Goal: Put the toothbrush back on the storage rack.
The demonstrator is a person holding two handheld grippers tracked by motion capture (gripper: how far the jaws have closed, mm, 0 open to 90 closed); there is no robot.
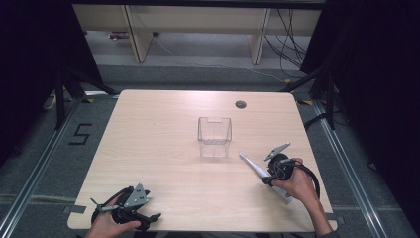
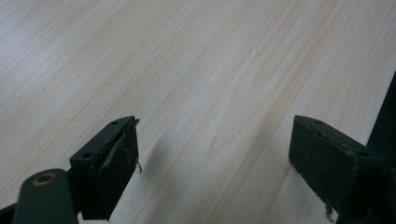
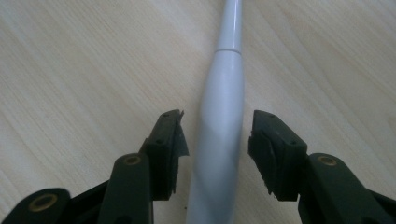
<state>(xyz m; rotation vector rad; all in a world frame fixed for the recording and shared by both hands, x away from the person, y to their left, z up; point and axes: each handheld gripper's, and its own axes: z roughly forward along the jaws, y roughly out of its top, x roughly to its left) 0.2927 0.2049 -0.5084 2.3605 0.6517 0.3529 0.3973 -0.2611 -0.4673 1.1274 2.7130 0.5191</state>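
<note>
Right gripper view: the right gripper (image 3: 217,140) straddles a white electric toothbrush handle (image 3: 224,107) lying flat on the wooden table (image 1: 163,148), jaws part-open, a sliver of gap on either side, pads not yet pressing, seemingly lined up across the thick body for a firm pinch. The handle lies just right of and nearer than the clear plastic bin (image 1: 215,137), its slim neck aimed that way. The left gripper (image 2: 215,158), well left of the bin, rests wide open and empty.

Left tongs (image 2: 212,161) spread wide, bare wooden table (image 2: 196,60) beneath
</note>
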